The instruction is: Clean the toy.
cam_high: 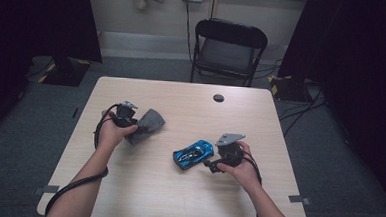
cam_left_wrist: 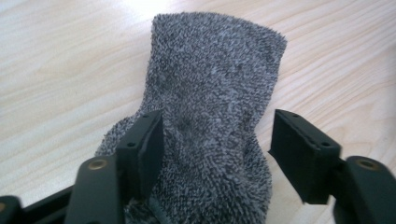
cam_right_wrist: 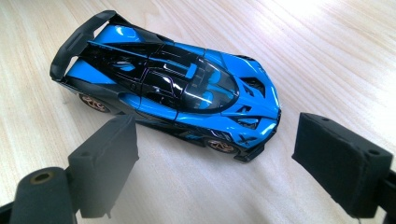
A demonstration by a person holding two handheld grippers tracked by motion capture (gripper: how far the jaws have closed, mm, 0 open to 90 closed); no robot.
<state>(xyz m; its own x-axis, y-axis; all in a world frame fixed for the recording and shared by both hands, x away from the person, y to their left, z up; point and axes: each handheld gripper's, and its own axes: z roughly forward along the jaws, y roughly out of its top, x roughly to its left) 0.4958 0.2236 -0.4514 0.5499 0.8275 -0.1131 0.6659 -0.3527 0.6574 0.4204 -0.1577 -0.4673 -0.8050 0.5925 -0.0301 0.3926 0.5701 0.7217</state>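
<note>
From the high view, the left gripper (cam_high: 130,122) sits at the near end of a grey terry cloth (cam_high: 149,123) on the wooden table (cam_high: 141,196); the right gripper (cam_high: 213,164) is just beside a blue toy sports car (cam_high: 192,154).

In the left gripper view, the jaws stand apart around the cloth (cam_left_wrist: 210,116), one pad touching it, the other clear.

In the right gripper view, the jaws gape wide and empty, the car (cam_right_wrist: 173,88) lying just beyond them.

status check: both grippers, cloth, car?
Left gripper open, jaws astride grey cloth, one pad touching, no grip. Right gripper open beside blue toy car, not touching. Both lie on table; nothing in the way.
</note>
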